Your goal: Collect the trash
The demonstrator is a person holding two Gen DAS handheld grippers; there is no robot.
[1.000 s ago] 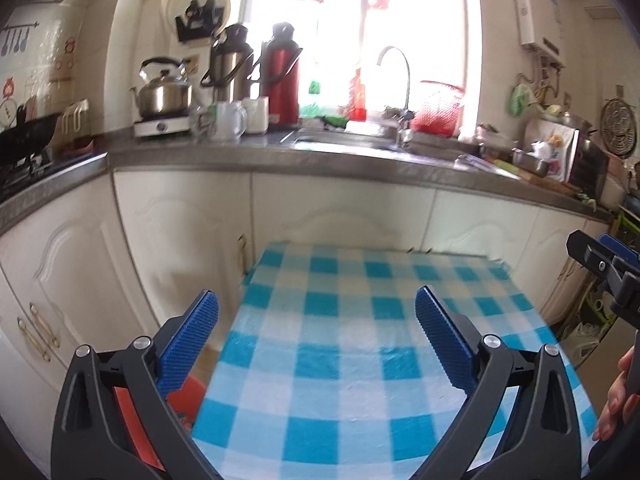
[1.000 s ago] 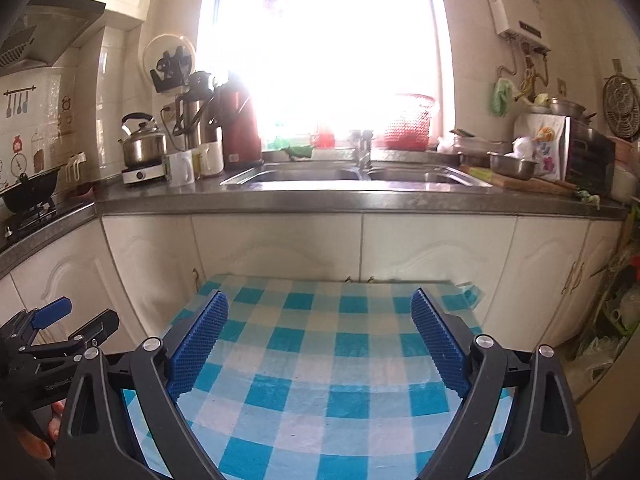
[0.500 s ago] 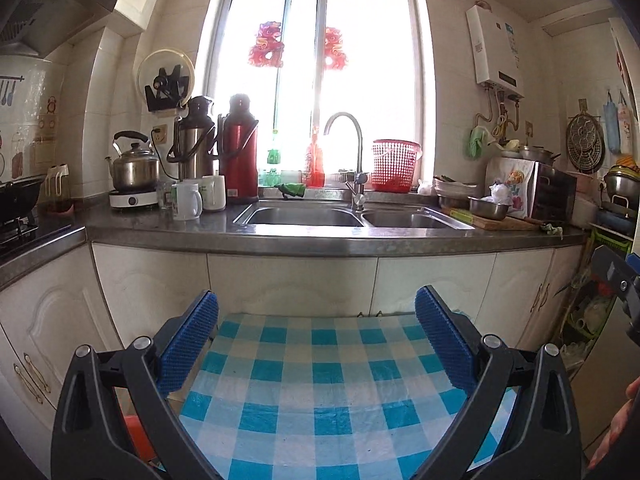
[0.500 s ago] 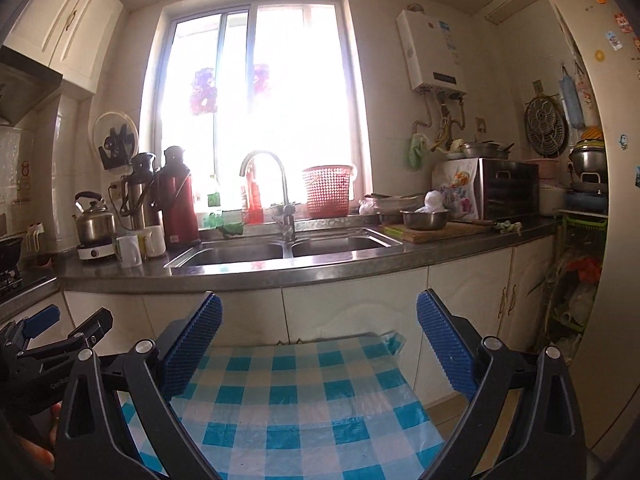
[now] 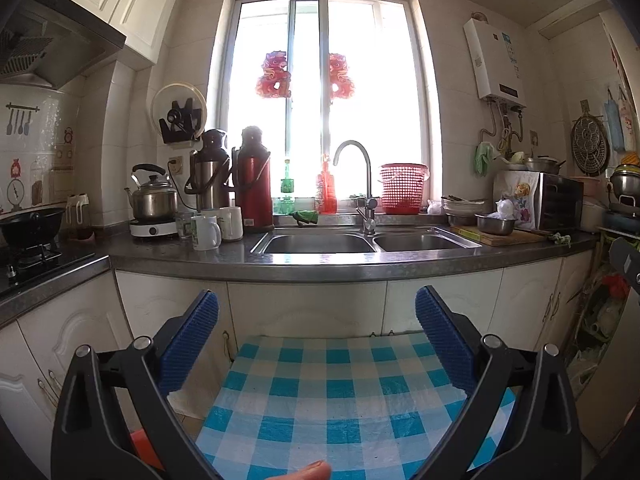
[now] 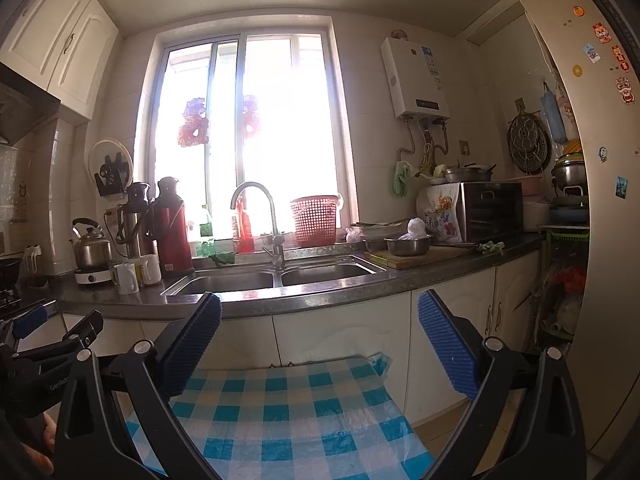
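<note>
both tools spread apart, holding nothing: left tool (image 5: 317, 340) and right tool (image 6: 319, 340) hover above checkered desk (image 5: 340, 396), facing sink (image 5: 316, 242).

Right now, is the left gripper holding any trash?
No. In the left wrist view the left gripper is open with nothing between its blue pads, only the bare checked tablecloth beyond.

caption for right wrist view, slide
Open right gripper above the checkered table, facing the kitchen sink and window.
</note>
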